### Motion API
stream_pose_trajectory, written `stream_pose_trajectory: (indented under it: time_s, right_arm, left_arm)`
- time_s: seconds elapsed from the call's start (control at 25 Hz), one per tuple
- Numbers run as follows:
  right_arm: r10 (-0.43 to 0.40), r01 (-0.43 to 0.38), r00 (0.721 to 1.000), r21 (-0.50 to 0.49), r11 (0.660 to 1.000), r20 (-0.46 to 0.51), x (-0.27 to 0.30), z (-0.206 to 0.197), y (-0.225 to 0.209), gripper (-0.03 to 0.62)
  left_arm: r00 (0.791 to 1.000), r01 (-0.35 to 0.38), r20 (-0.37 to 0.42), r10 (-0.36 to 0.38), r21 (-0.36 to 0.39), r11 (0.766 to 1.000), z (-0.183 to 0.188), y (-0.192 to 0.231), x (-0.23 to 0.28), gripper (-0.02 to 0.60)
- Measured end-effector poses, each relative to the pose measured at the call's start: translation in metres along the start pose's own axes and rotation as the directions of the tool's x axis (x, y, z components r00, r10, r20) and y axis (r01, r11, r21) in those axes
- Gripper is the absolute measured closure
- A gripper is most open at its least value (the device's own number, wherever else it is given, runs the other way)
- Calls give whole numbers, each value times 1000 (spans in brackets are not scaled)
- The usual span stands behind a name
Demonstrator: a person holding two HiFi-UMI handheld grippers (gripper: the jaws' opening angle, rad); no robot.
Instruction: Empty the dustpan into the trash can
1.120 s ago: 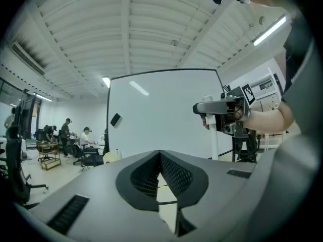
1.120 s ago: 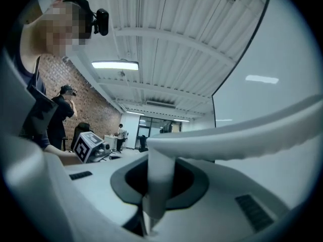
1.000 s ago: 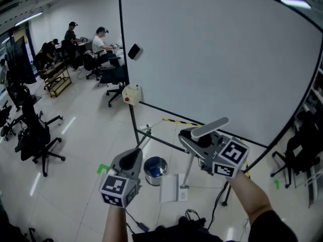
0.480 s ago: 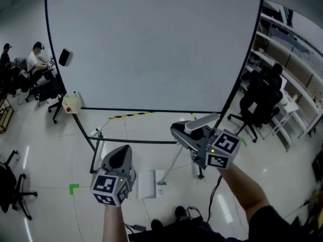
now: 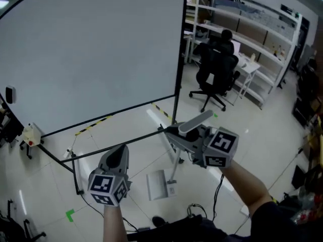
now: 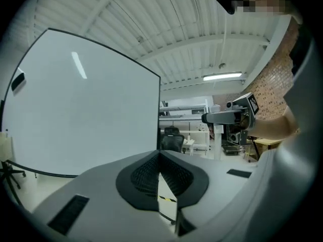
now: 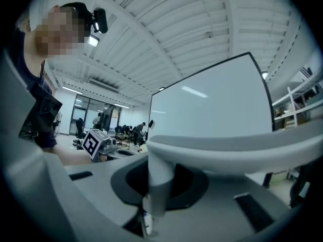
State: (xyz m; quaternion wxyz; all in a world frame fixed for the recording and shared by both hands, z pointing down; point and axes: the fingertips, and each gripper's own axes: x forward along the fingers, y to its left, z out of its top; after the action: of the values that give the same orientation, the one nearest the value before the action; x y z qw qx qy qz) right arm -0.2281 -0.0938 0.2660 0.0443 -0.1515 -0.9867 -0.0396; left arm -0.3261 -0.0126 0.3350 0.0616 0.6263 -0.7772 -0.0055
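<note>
Head view: the right gripper is clamped on the handle of the dustpan, whose pan hangs below it over the floor. No trash can shows, so I judge that no tipping is under way; whether the pan is full I cannot tell. The left gripper is beside the right one, both held out about level.

Left gripper view: its jaws are together on nothing.

Right gripper view: the jaws pinch the handle's upright post, with the crossbar just above them.

No legible words, numbers or brand marks anywhere. Only black-and-white square code patterns, on the marker cube at seven o'clock and the second cube at four o'clock.
</note>
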Motion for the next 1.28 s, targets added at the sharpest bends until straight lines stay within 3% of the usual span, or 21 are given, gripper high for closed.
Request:
stream_pose_trajectory:
  time_s: [0.2, 0.36, 0.72, 1.04, 1.28]
  right_arm:
    - [-132, 132, 991, -17, 991, -12, -77, -12, -36, 551]
    - [-211, 210, 977, -22, 977, -25, -131, -25, -60, 551]
    - [-252, 251, 968, -24, 968, -19, -232, -49, -87, 551]
    - [-337, 337, 940, 24, 941, 43, -319, -54, -104, 551]
    - [-437, 435, 899, 46, 899, 33, -381, -61, -111, 551]
  left_arm:
    - [992, 118, -46, -116, 44, 992, -7, -74, 42, 583]
    - [986, 156, -71, -151, 78, 985, -7, -119, 63, 584]
    - [969, 230, -122, -213, 145, 962, -8, -219, 100, 583]
    - [932, 357, -152, -329, 224, 907, 5, -310, 154, 584]
    - [874, 483, -180, -451, 234, 844, 1, -372, 188, 584]
